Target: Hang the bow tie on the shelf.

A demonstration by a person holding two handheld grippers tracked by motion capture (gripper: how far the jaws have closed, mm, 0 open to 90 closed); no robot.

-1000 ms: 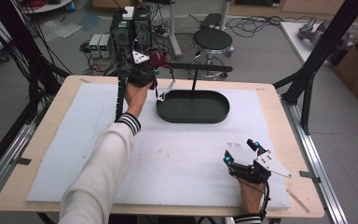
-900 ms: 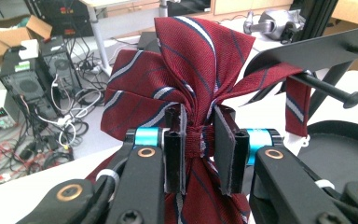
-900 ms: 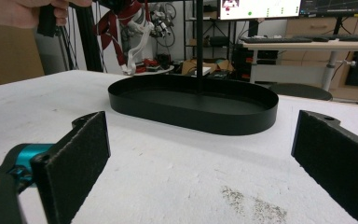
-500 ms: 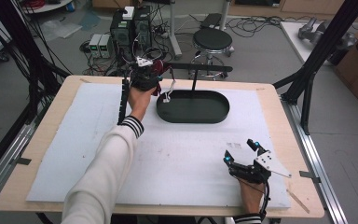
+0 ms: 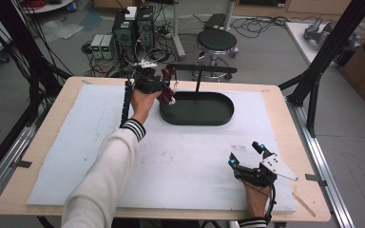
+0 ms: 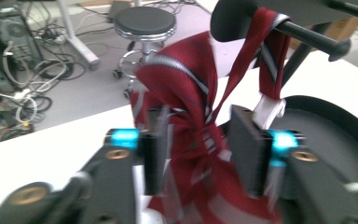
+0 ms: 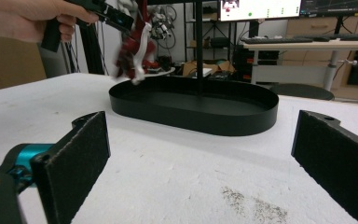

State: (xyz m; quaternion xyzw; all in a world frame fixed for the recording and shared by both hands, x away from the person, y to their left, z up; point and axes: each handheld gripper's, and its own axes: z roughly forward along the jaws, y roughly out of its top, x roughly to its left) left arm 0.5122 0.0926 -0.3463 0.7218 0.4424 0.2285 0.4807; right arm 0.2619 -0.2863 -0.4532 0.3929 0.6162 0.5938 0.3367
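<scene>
A red striped tie (image 6: 182, 93) hangs over the left end of the black horizontal bar (image 6: 307, 37) of a stand. The stand rises from a black oval tray (image 5: 197, 118) at the table's far middle. My left gripper (image 5: 164, 89) is held up at the tray's left end, shut on the bunched tie, which sits between its jaws (image 6: 198, 140). A white tab (image 6: 268, 109) hangs from the tie by the bar. My right gripper (image 5: 244, 154) rests open near the table's front right. It faces the tray (image 7: 200, 119) with nothing between its jaws (image 7: 200, 154).
A white mat (image 5: 76, 142) covers most of the wooden table (image 5: 275, 95). Black frame struts (image 5: 323, 57) rise at the right and left edges. Behind the table are a stool (image 5: 217, 40), cables and computer boxes (image 5: 133, 28).
My left gripper has moved slightly right and down toward the tray's left end with the tie. The right gripper has stayed still.
</scene>
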